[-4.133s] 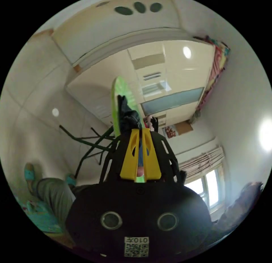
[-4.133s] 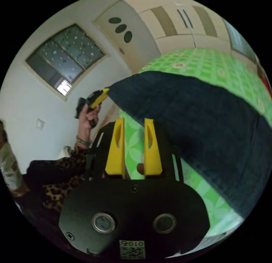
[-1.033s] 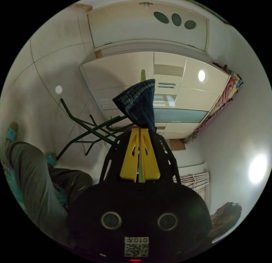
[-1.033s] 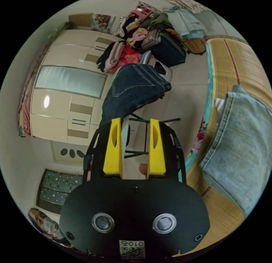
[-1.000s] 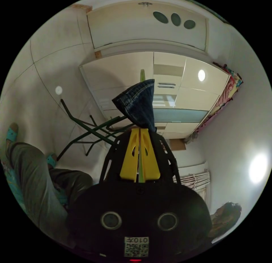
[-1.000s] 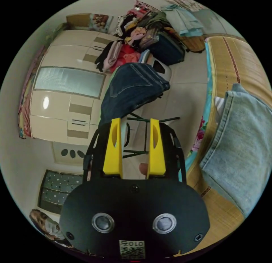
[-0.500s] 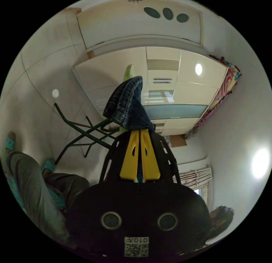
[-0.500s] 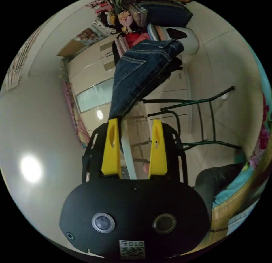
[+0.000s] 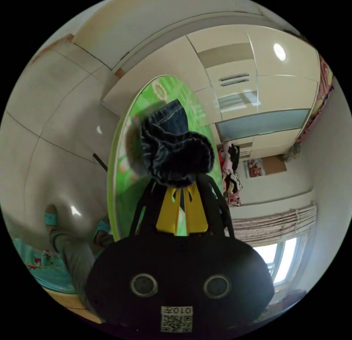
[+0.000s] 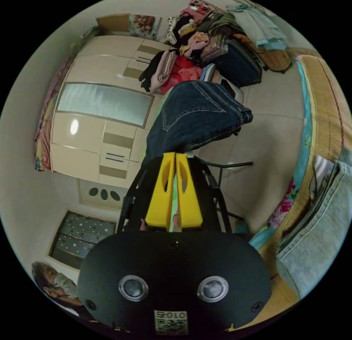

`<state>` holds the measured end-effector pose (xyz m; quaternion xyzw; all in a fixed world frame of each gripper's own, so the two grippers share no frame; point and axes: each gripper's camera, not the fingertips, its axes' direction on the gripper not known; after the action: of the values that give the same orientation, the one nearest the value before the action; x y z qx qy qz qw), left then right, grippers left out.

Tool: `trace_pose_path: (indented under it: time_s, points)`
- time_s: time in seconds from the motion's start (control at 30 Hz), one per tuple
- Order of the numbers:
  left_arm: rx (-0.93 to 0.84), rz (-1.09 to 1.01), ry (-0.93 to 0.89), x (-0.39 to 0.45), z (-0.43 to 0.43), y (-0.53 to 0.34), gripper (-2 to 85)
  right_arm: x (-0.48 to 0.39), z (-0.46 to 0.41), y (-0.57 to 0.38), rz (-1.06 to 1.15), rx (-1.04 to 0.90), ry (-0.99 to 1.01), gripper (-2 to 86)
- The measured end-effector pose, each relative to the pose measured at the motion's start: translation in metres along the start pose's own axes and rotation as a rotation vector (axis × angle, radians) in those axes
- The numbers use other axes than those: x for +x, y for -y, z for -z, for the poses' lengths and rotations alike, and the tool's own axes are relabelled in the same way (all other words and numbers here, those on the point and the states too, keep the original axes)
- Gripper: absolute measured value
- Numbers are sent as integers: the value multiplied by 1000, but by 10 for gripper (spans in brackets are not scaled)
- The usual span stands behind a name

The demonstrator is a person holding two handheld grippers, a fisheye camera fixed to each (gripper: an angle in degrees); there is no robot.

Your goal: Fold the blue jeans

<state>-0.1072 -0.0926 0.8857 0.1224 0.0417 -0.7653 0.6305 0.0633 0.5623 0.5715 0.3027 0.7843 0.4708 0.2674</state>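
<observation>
left gripper view: left gripper clamps bunched blue jeans.

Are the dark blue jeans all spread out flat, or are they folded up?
Folded up. The dark blue jeans sit as a thick bundle with stacked layers at one edge, a back pocket on top.

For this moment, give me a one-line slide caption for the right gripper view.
Right gripper closed at the edge of the folded blue jeans, wardrobe behind.
</observation>
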Motion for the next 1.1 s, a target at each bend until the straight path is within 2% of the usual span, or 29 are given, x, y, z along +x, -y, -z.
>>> trace_pose_path:
  time_s: [0.1,0.2,0.27,0.33,0.4,0.47,0.53,0.63,0.83,0.97,1.1]
  points:
    - [82,29,85,2,7,31,-3,-39,-18,-16,76,-88,-34,26]
    - [72,91,-65,-7,17,34,-4,-77,-37,-35,184,-260,8,26]
    - [64,-13,-119,-3,41,5,-4,-97,-28,-55,258,-229,52,27]
    - [75,-54,-131,-10,64,-23,-3,-125,-13,-82,398,-177,202,30]
    - [119,-52,-111,-28,86,-43,-3,-157,-26,-95,467,-203,268,35]
    - [131,-3,-139,-57,99,-57,-2,-205,-68,-107,561,-343,271,45]
    - [106,23,-195,-73,97,-65,-2,-276,-148,-137,688,-570,251,109]
    - [84,22,-279,-83,90,-74,-1,-357,-250,-191,865,-782,101,153]
    - [54,0,-350,-96,93,-86,-1,-468,-385,-277,1139,-827,-178,164]
    - [66,16,-386,-111,102,-86,1,-511,-441,-335,1301,-847,-338,161]
    - [86,4,-418,-119,112,-83,0,-533,-487,-395,1405,-959,-477,130]
